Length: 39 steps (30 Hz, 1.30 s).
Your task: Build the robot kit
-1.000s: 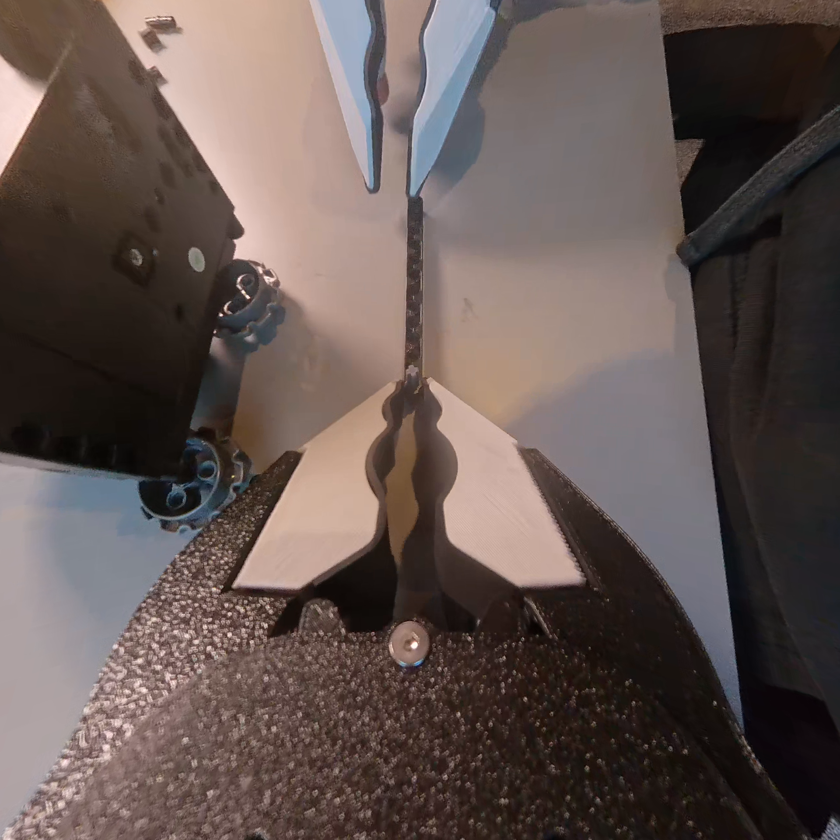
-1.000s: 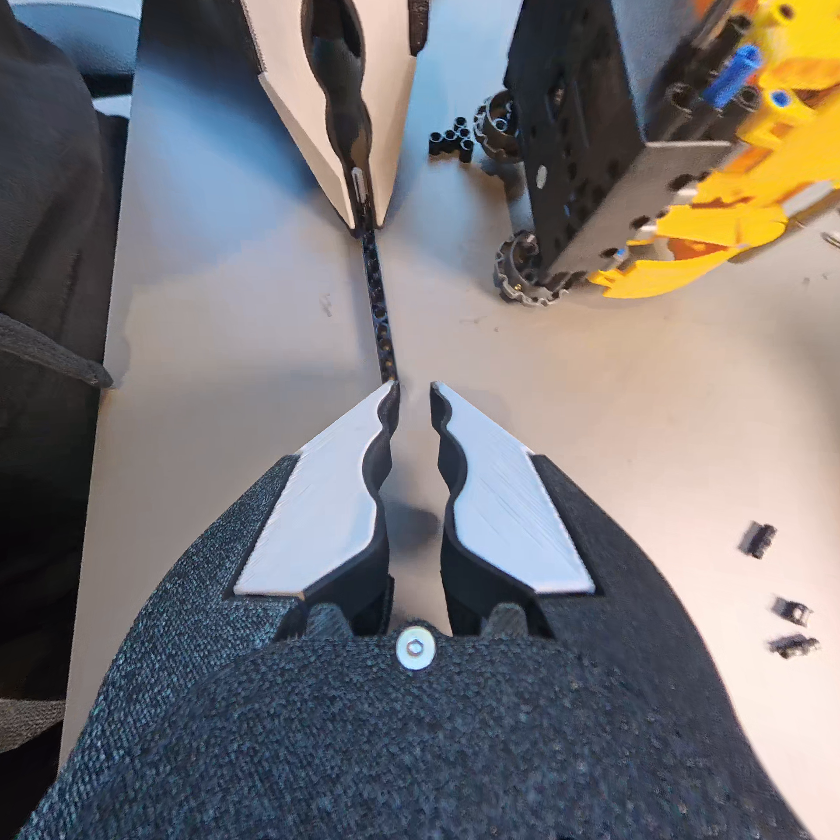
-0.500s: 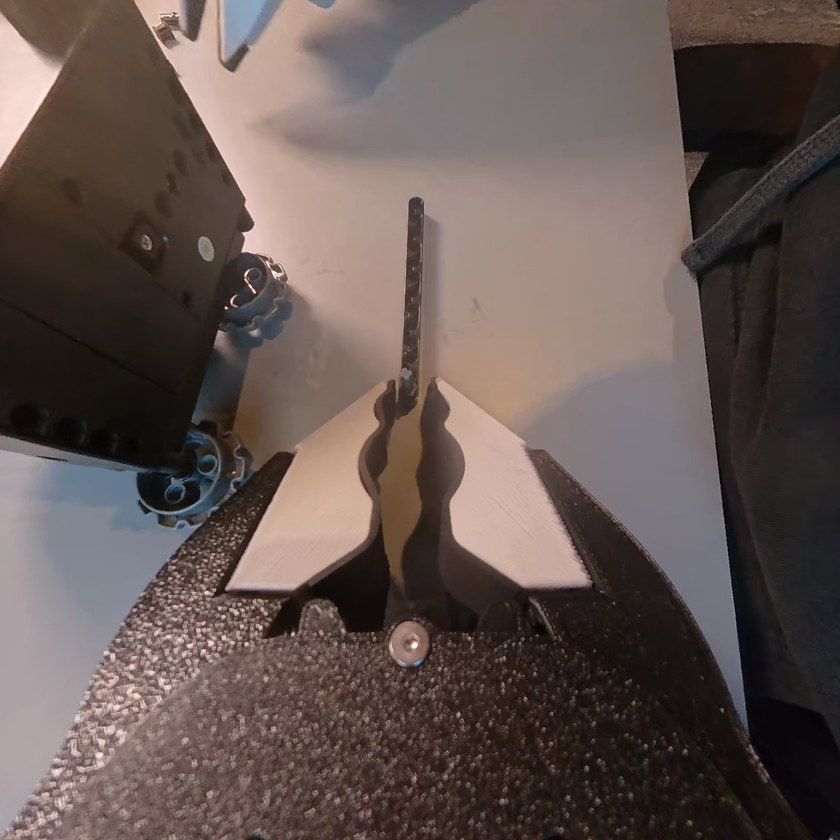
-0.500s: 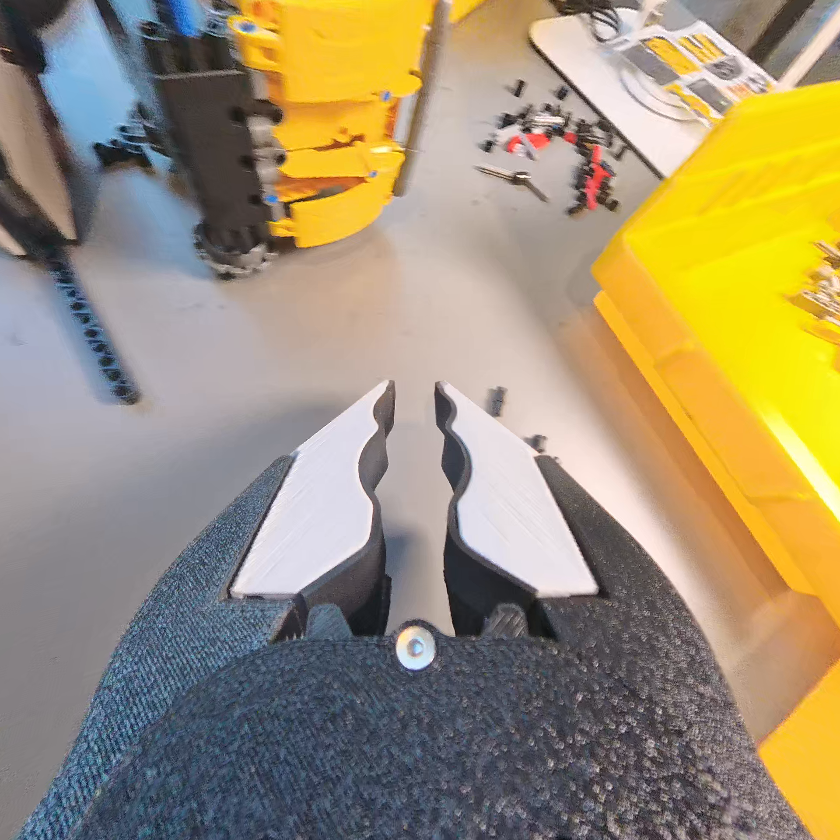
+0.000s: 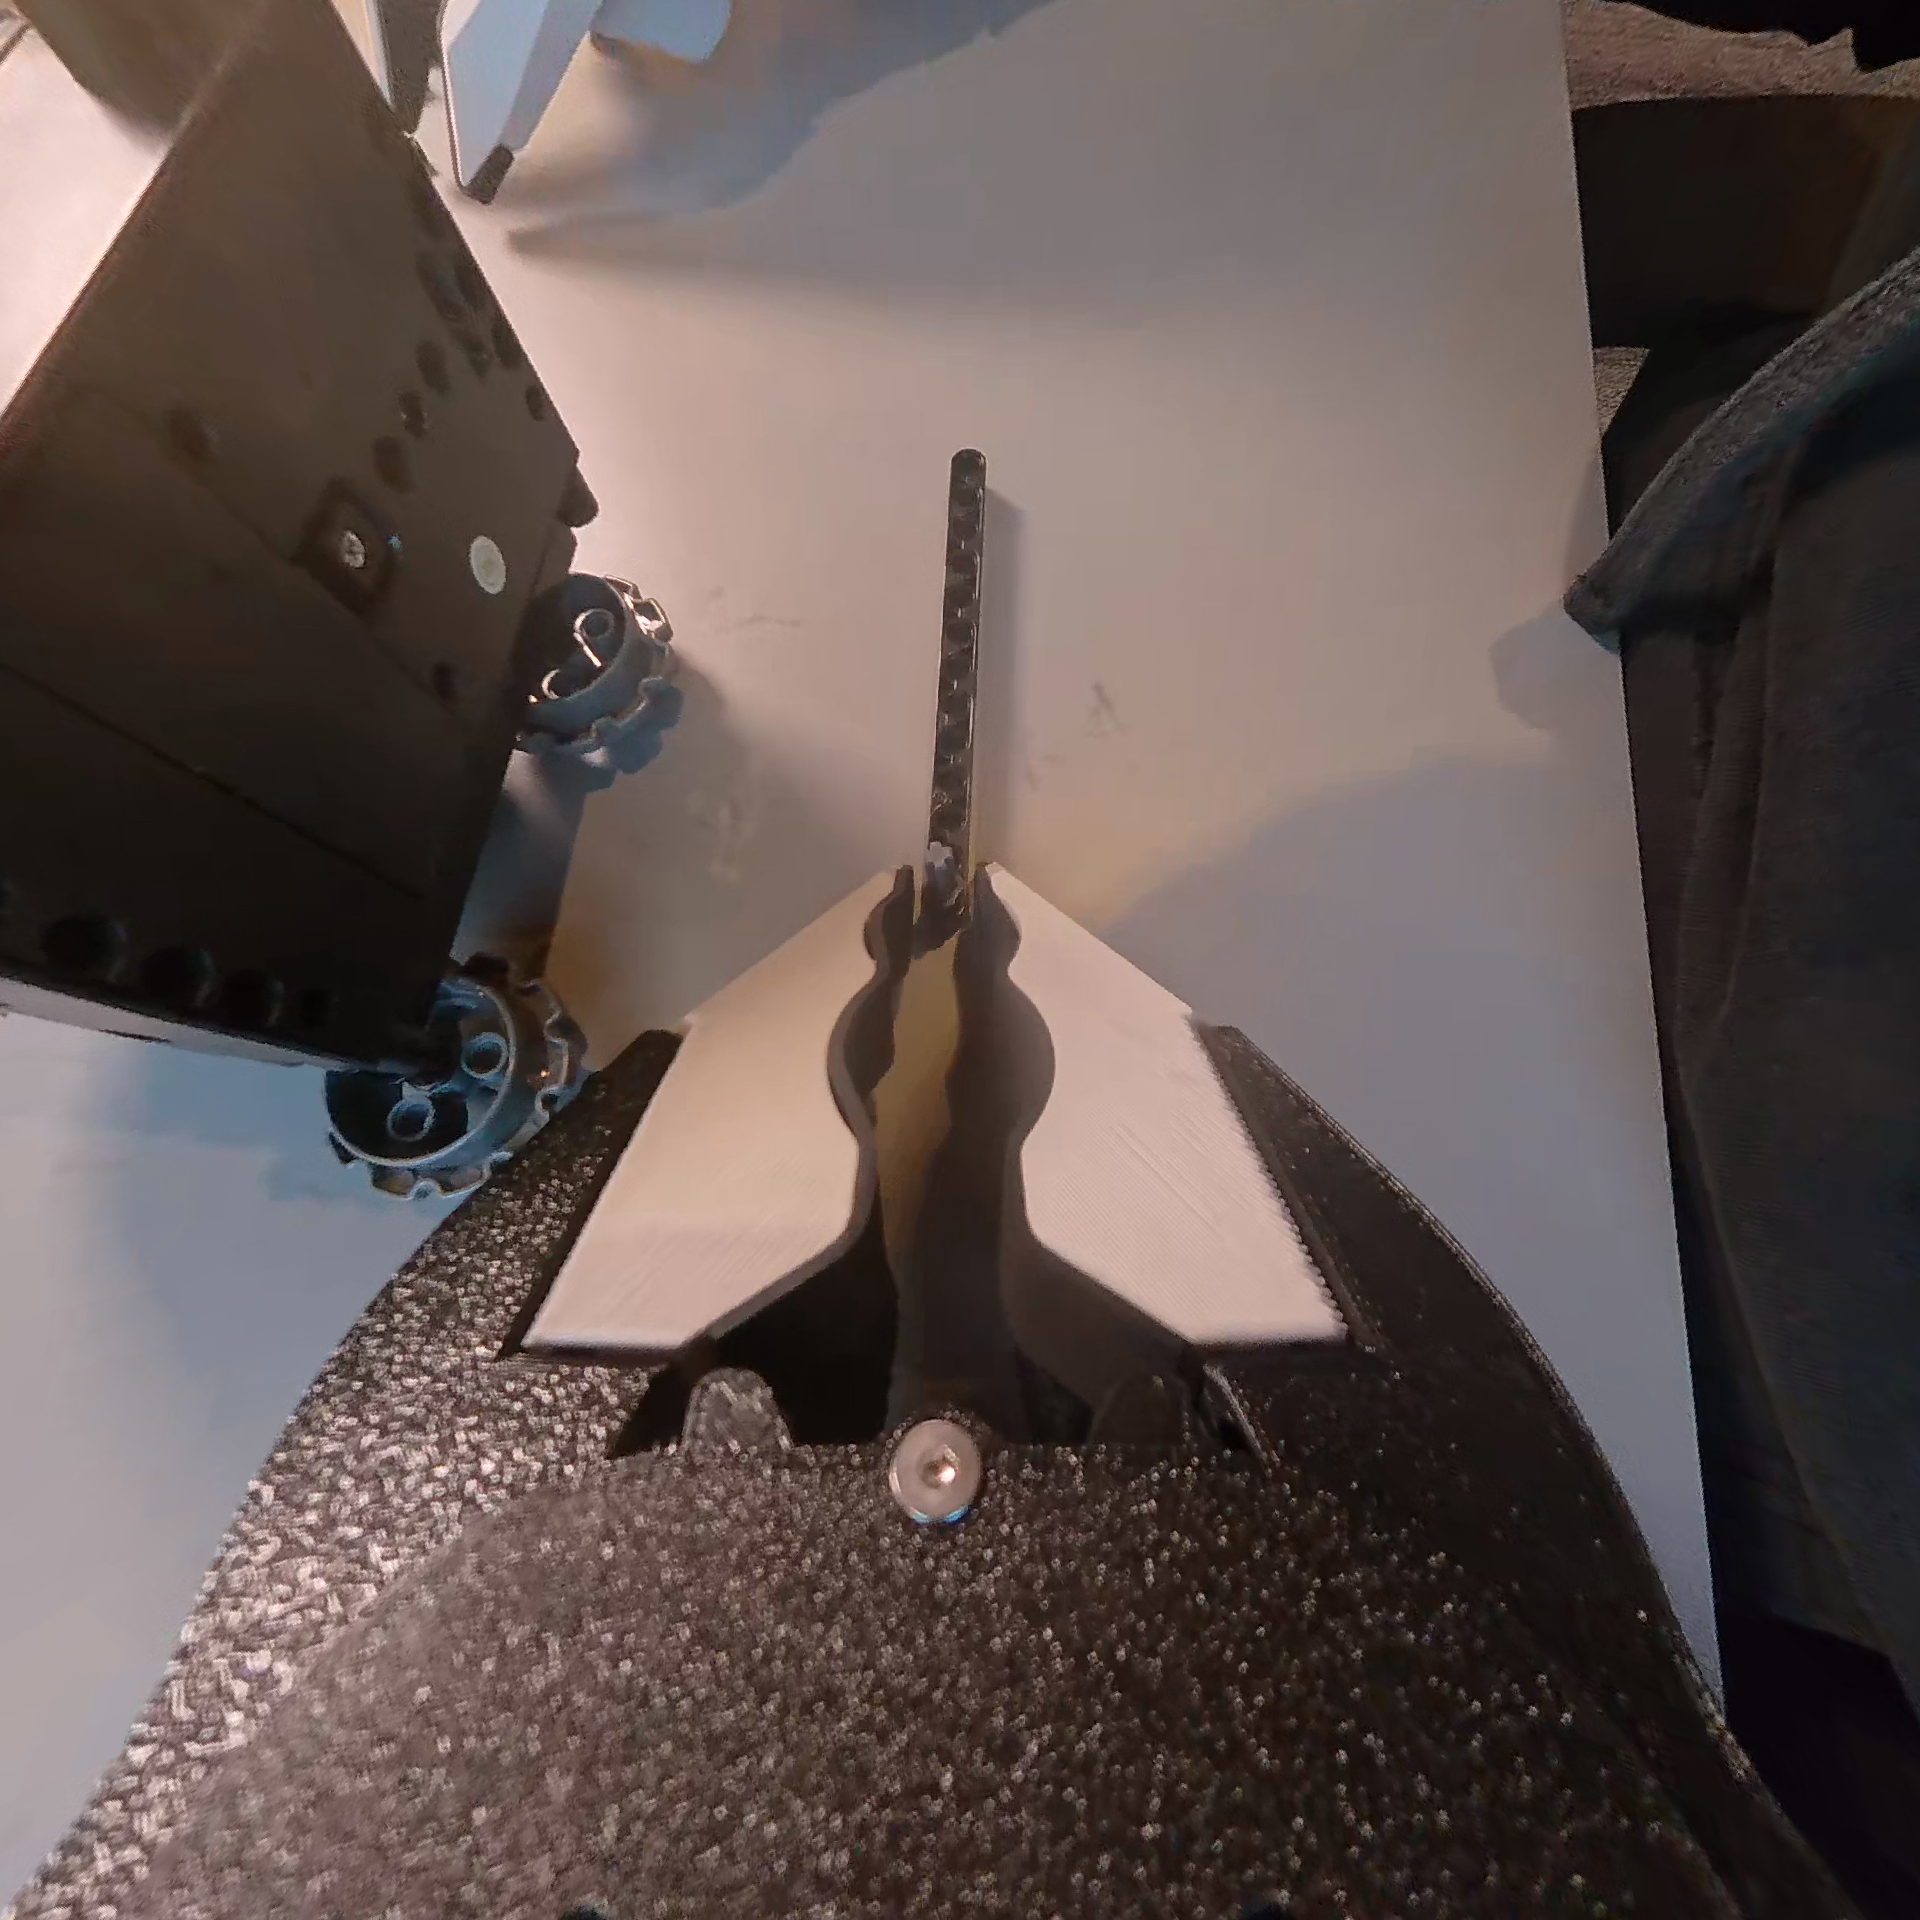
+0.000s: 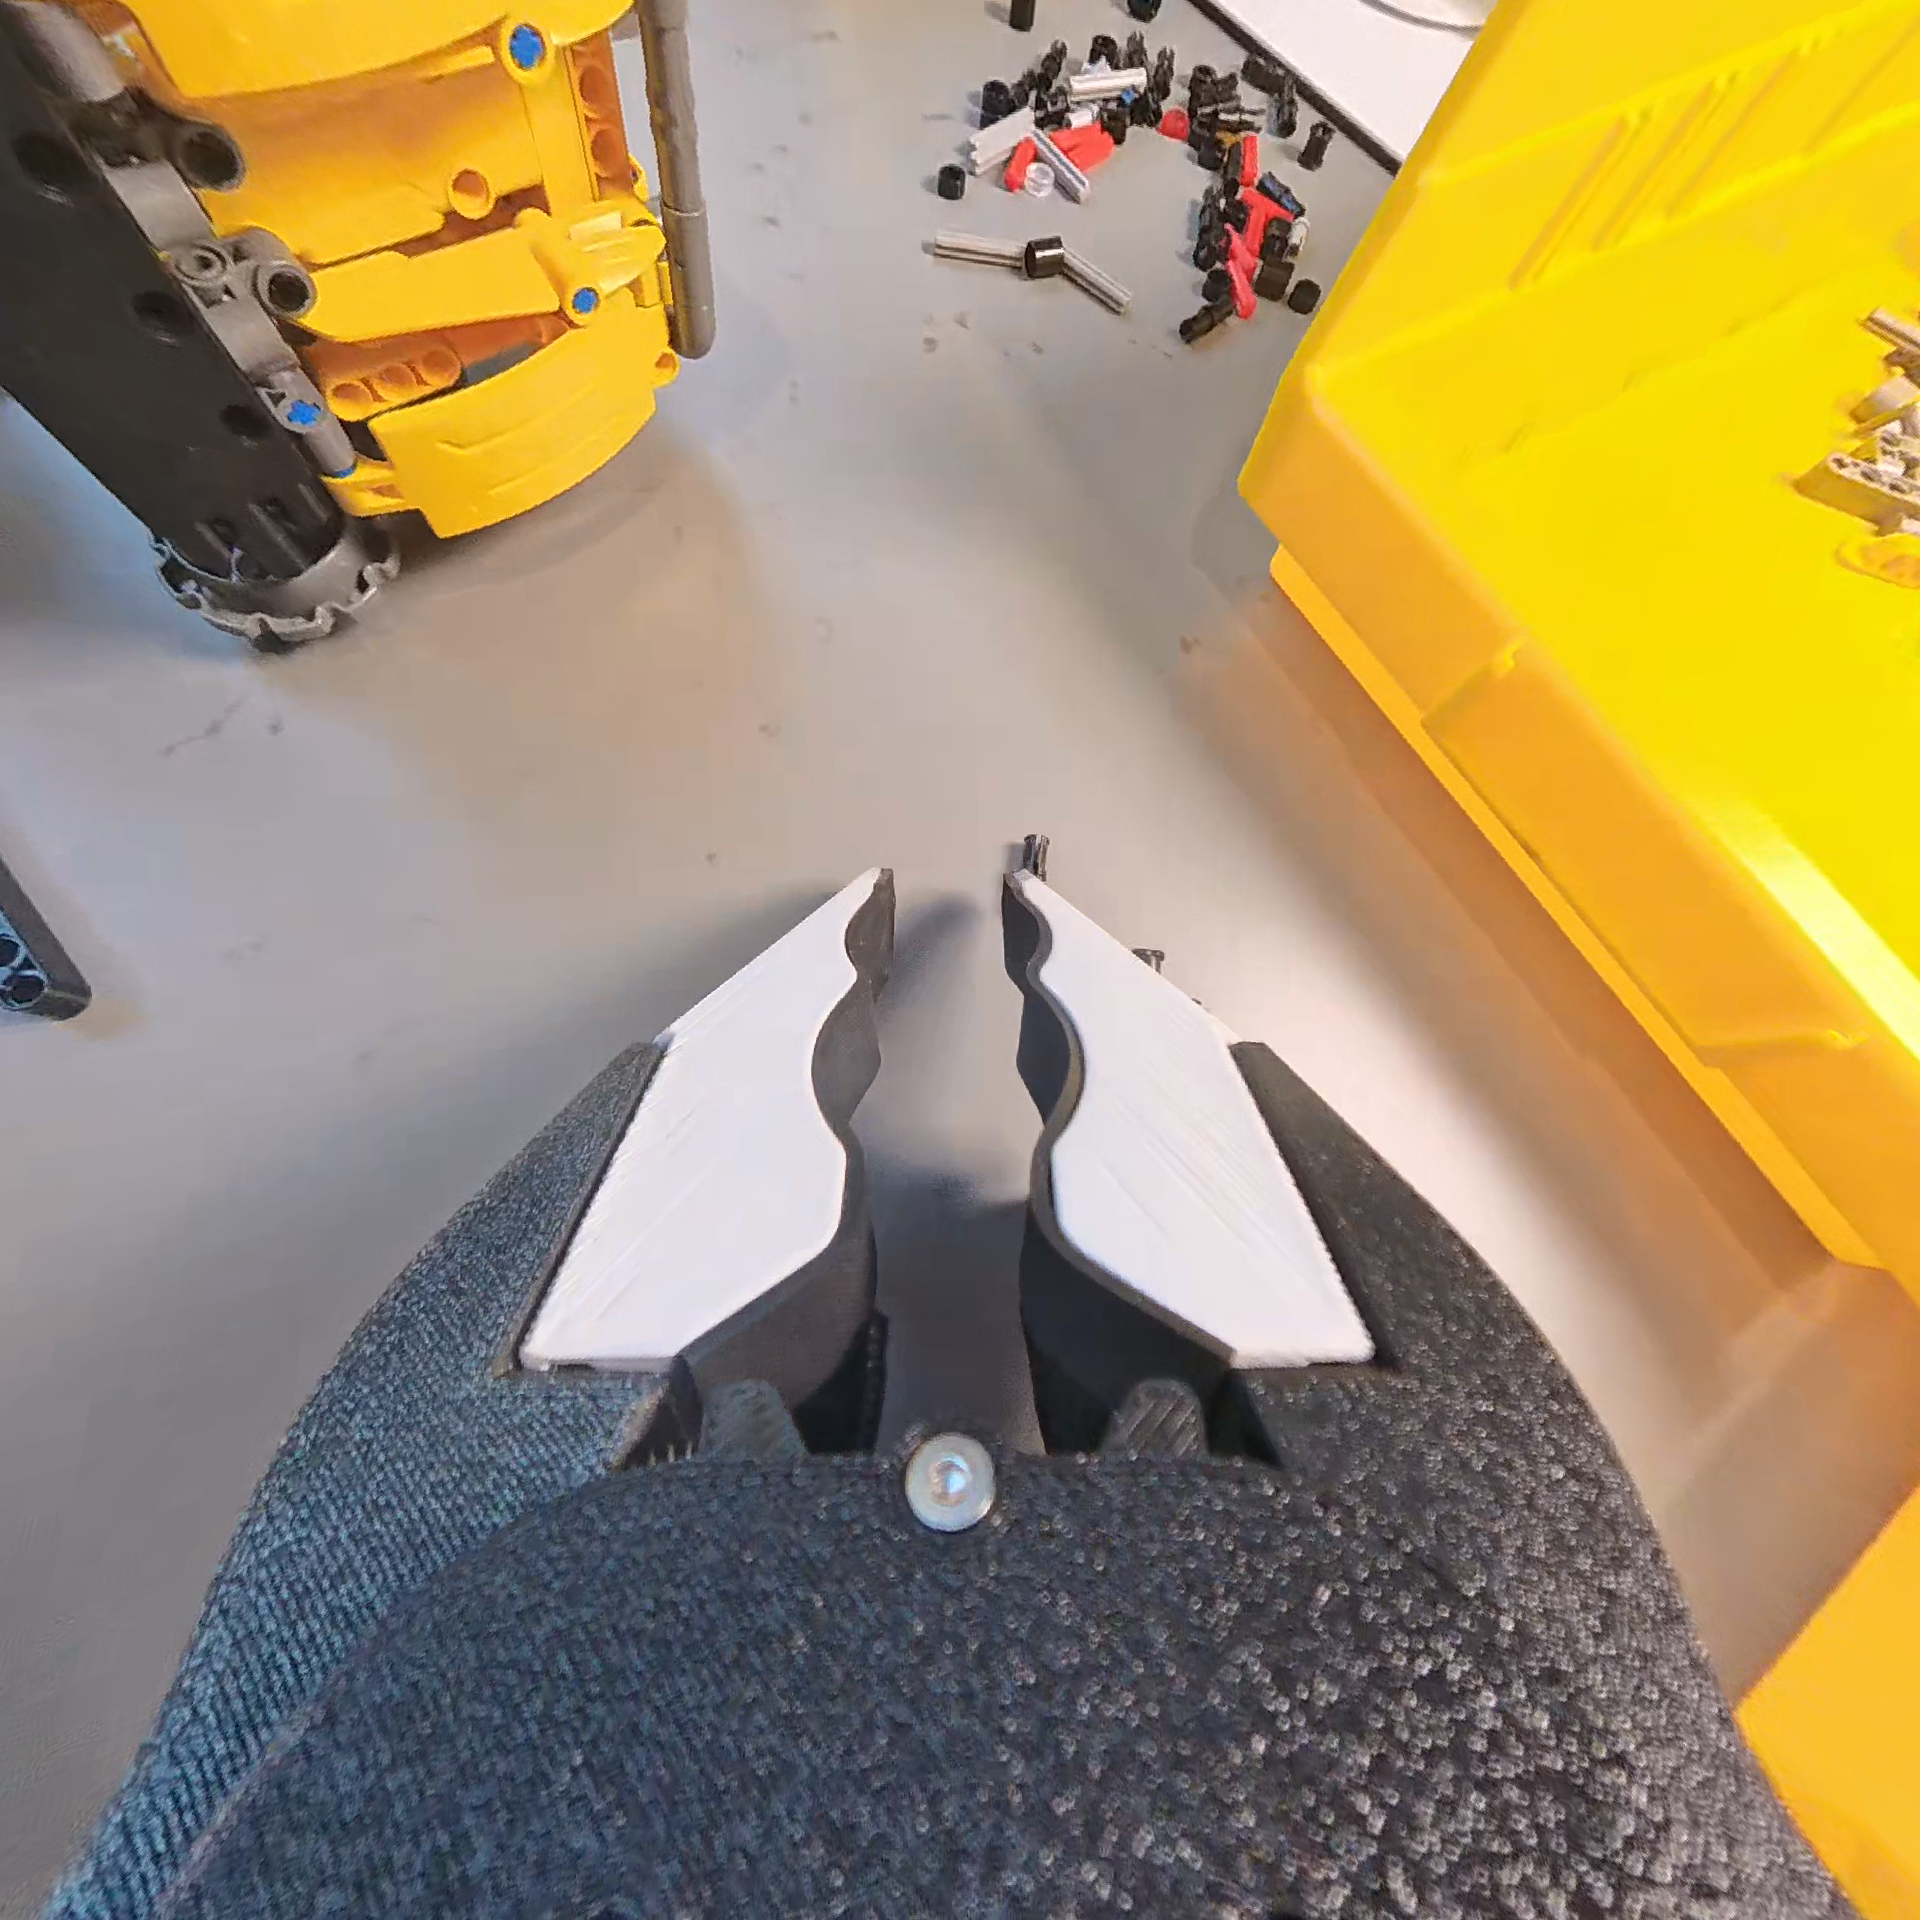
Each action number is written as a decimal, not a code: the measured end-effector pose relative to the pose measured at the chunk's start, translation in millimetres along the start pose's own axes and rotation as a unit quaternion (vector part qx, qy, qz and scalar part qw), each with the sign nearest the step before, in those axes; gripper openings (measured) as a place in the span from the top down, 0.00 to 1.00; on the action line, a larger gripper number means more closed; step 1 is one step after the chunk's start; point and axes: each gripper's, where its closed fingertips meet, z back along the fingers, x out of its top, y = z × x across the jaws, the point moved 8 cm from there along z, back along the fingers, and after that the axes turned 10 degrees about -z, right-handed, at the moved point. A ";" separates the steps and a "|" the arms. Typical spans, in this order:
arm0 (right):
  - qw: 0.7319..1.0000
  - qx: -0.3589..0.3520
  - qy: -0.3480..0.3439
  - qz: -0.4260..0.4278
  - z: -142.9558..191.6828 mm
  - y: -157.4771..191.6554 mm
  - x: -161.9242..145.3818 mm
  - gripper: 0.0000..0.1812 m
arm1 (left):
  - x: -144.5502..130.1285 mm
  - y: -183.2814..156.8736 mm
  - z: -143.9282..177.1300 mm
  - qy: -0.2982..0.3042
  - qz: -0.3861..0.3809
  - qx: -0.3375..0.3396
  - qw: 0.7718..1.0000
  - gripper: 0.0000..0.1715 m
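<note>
My left gripper (image 5: 943, 883) is shut on the near end of a long thin black beam with holes (image 5: 961, 665), which points straight ahead over the pale table. A small light pin sits in the beam's gripped end. My right gripper (image 6: 945, 894) is open and empty, low over the grey table. A small black pin (image 6: 1032, 850) lies just past its right fingertip, and another peeks out beside that finger. The right gripper also shows at the top of the left wrist view (image 5: 488, 156). The beam's end shows at the left edge of the right wrist view (image 6: 31, 956).
A black and yellow brick-built vehicle model (image 6: 343, 270) with toothed grey wheels (image 5: 447, 1081) stands on the left. A yellow bin (image 6: 1621, 520) stands on the right. Loose black, red and grey pins (image 6: 1153, 145) lie at the back. A person's dark clothing (image 5: 1787, 935) borders the table edge. Across from one pair of fingers to the other is roughly 20 cm.
My right gripper has let go of the beam's far end and swung away to the right, down near the small black pins by the yellow bin. The left gripper keeps hold of the beam.
</note>
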 end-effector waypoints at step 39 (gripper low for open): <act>0.992 0.069 0.023 0.103 -79.5 208.7 59.2 0.87 | -78.7 -33.1 153.9 -0.017 0.029 0.191 0.981 0.97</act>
